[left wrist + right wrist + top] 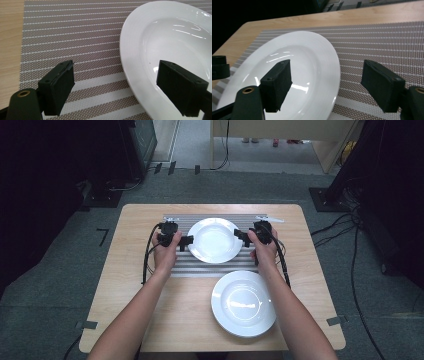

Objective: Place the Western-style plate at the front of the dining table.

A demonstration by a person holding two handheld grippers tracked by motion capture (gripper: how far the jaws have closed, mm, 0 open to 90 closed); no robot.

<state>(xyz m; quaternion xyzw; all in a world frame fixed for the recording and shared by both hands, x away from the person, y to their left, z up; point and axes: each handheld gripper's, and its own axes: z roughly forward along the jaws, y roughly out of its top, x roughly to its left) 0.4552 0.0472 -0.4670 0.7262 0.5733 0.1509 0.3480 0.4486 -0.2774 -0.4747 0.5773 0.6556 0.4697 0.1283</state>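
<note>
White plate [215,240] flat on striped mat [175,269], left gripper [183,240] and right gripper [241,235] both open, jaws straddling opposite rims; likely pre-grasp for two-handed lift, next: close both evenly on rims.

Two white plates: one plate [215,240] on the striped mat [210,268] toward the table's far edge, the other plate [243,303] off the mat near the table's near edge, right of centre. One striped mat. One wooden table [125,285]. Two grippers, left gripper [186,240] and right gripper [241,236], one at each side of the far plate. Two hands, one per gripper. One small white object [269,219] at the mat's far right corner, kind unclear.
</note>
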